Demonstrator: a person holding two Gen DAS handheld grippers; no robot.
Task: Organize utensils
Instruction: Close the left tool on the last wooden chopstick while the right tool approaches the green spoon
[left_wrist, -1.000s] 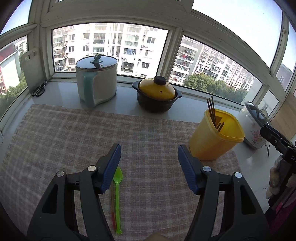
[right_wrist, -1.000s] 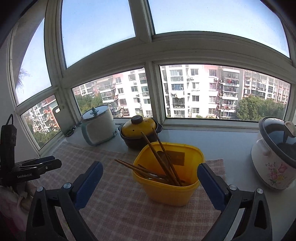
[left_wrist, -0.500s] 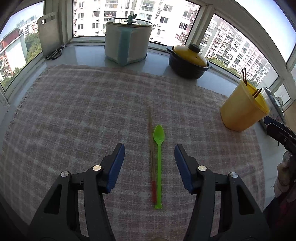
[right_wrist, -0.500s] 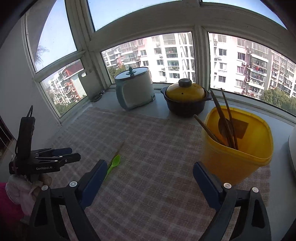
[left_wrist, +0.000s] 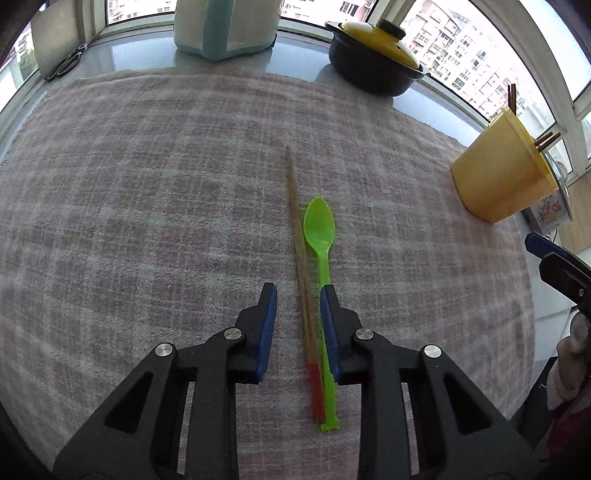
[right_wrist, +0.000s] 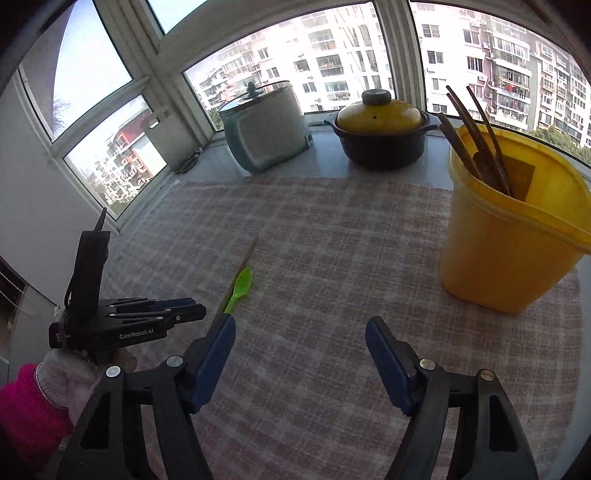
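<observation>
A green plastic spoon (left_wrist: 320, 236) and a pair of wooden chopsticks with red ends (left_wrist: 297, 236) lie side by side on the checked cloth (left_wrist: 147, 192). My left gripper (left_wrist: 298, 301) is low over them, its jaws narrowed around the chopsticks and spoon handle with small gaps still showing. In the right wrist view the left gripper (right_wrist: 192, 308) is seen side on by the spoon (right_wrist: 239, 286). My right gripper (right_wrist: 300, 339) is open and empty above the cloth. A yellow tub (right_wrist: 506, 236) holding several chopsticks stands at the right; it also shows in the left wrist view (left_wrist: 502, 173).
A white and teal cooker (right_wrist: 266, 127) and a black pot with yellow lid (right_wrist: 380, 133) stand on the sill at the back. Scissors (left_wrist: 64, 66) lie at the far left corner. A floral cooker (left_wrist: 550, 214) stands behind the tub.
My left gripper has dropped lower over the chopsticks and spoon and its jaws have narrowed around them. The right gripper has tilted down and moved back from the tub.
</observation>
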